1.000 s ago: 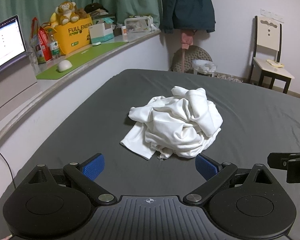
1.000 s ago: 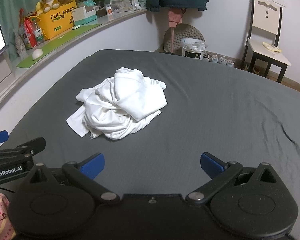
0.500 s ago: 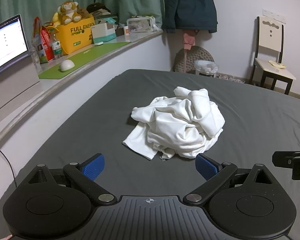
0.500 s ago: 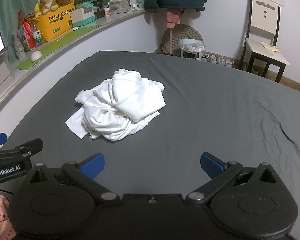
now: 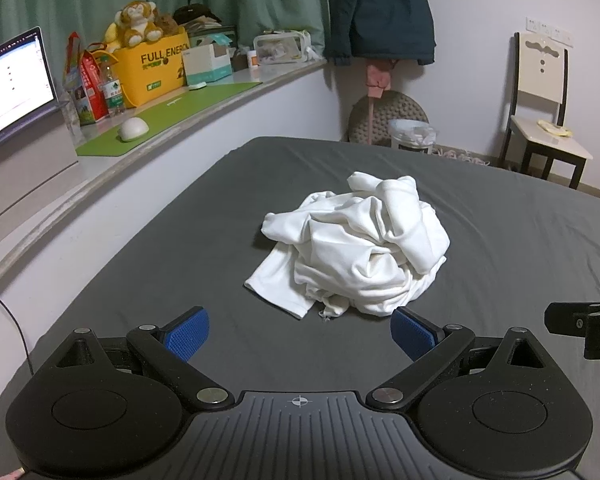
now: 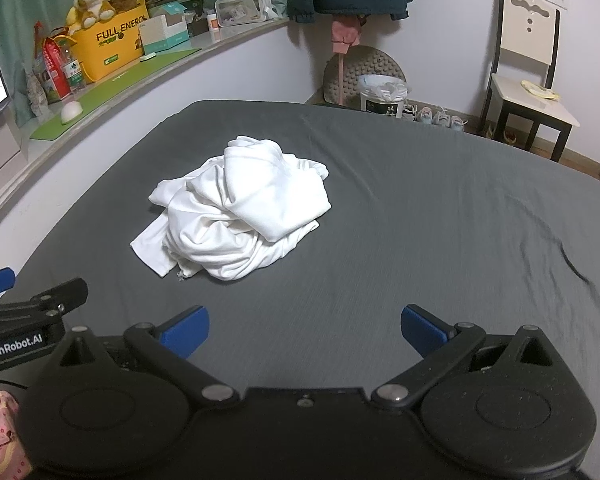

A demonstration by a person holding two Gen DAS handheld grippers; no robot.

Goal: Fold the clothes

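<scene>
A yellow box (image 5: 152, 68) in the upper left of the left wrist view read "FULL ENERG", the last letters cut off by a white carton. In the right wrist view, white lettering "GenRobot.AI" showed on the black body of the left gripper (image 6: 14, 346) at the left edge.

The left gripper (image 5: 302, 330) filled the bottom of its own view, its blue pads (image 5: 186, 332) spread wide apart and holding nothing. The right gripper (image 6: 304, 330) sat likewise at the bottom of its view, pads wide apart and empty.

A crumpled white garment (image 5: 356, 246) lay in a heap mid-frame on the grey bed sheet (image 5: 520, 240), just beyond the left gripper's pads, untouched.
</scene>
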